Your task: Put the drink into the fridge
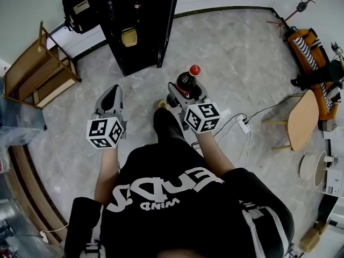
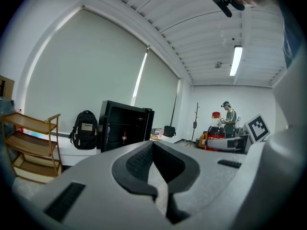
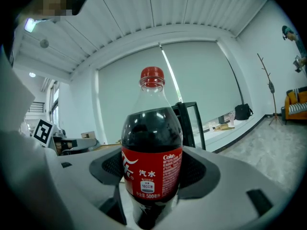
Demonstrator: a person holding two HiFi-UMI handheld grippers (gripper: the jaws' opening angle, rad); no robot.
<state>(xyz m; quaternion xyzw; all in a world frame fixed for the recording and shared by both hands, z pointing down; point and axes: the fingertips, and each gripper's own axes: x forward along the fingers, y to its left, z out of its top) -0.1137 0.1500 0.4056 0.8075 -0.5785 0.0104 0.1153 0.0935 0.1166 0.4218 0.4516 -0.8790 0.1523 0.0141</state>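
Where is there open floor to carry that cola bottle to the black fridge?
The floor straight ahead, up to the open fridge, is bare, and so is the strip between fridge and wooden shelf. The right side is crowded: power strip with cables, round table, orange sofa.

Your bottle [image 1: 188, 78]: in the head view only the cap and shoulders show, the rest sits behind the right gripper [image 1: 184, 93]. In the right gripper view its base runs off the bottom edge, and the label [image 3: 152, 174] fine print is too small to read. The fridge [image 1: 141, 31] top is cut by the frame edge, the inside's dark, w/ a yellow thing [image 1: 129, 37] in there you can't ID. Left gripper view: a small item [image 2: 124, 138] in the fridge, too tiny to name.
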